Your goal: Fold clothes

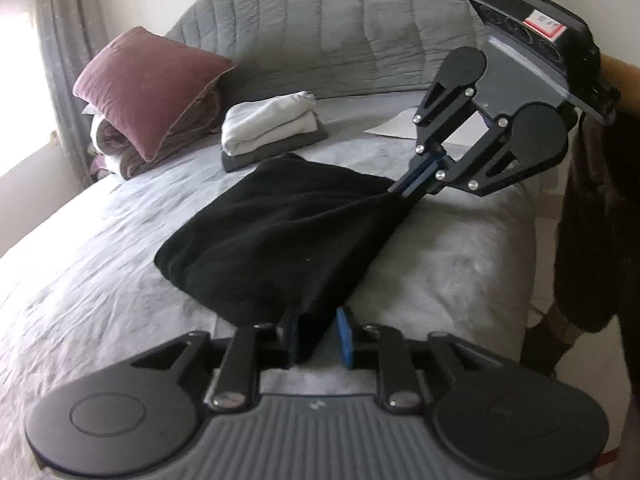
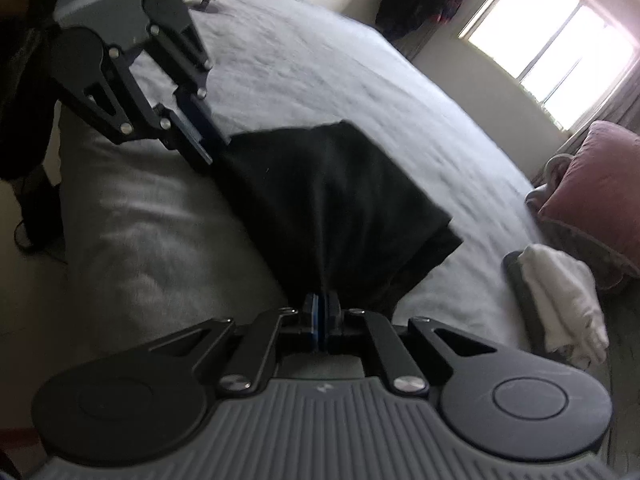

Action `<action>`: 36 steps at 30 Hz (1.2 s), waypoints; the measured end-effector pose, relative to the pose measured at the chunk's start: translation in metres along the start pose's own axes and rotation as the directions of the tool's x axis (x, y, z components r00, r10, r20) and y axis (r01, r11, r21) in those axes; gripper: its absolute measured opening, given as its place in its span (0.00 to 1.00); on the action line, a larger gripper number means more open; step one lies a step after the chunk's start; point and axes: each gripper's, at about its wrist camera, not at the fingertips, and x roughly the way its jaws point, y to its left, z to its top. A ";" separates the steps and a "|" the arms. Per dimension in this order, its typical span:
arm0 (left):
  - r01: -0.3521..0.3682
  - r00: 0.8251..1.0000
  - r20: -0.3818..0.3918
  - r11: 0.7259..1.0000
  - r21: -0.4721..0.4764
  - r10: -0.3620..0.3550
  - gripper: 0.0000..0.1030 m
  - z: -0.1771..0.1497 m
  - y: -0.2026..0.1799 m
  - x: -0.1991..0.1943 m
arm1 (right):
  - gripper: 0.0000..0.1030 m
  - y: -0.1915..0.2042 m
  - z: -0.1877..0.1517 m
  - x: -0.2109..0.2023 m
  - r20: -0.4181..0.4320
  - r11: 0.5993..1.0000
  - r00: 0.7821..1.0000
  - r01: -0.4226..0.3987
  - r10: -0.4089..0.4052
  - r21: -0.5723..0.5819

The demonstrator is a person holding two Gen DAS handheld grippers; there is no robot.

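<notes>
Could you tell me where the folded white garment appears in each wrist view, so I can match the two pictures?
Left wrist view: the folded white garment lies upper centre-left on the bed, beyond the black cloth.
Right wrist view: it lies at the right edge, below the middle.
Shared landmark: the maroon pillow, close beside it in both.

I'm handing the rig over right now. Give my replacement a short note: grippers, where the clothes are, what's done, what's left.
Left gripper: shut on one corner of the black garment.
Right gripper: shut on another corner of it.
The garment is stretched between them, its far end resting on the bed.
Done: white folded clothes stacked on a grey folded item near the maroon pillow.
Left: finish folding the black garment, probably add it to the stack.
</notes>
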 end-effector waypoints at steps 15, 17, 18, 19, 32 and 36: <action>-0.015 0.991 0.122 0.964 -0.265 0.049 0.57 0.045 0.054 0.038 | 0.45 -0.070 0.027 0.016 0.190 0.857 0.963 0.071 -0.193 0.511; -0.021 0.991 0.119 0.964 -0.264 0.054 0.58 0.047 0.053 0.046 | 0.45 -0.072 0.035 0.028 0.195 0.846 0.955 0.092 -0.225 0.524; -0.023 0.992 0.115 0.965 -0.262 0.054 0.58 0.048 0.053 0.051 | 0.45 -0.074 0.037 0.035 0.198 0.842 0.952 0.098 -0.236 0.530; -0.019 0.993 0.108 0.964 -0.264 0.049 0.58 0.047 0.053 0.054 | 0.45 -0.075 0.041 0.042 0.194 0.838 0.952 0.099 -0.237 0.536; 0.033 0.999 0.042 0.964 -0.263 -0.023 0.70 0.037 0.053 0.070 | 0.42 -0.071 0.040 0.100 0.017 0.818 0.983 0.144 -0.184 0.557; 0.004 0.997 0.071 0.944 -0.329 0.021 0.70 0.040 0.064 0.066 | 0.42 -0.072 0.041 0.082 0.071 0.796 0.974 0.131 -0.213 0.591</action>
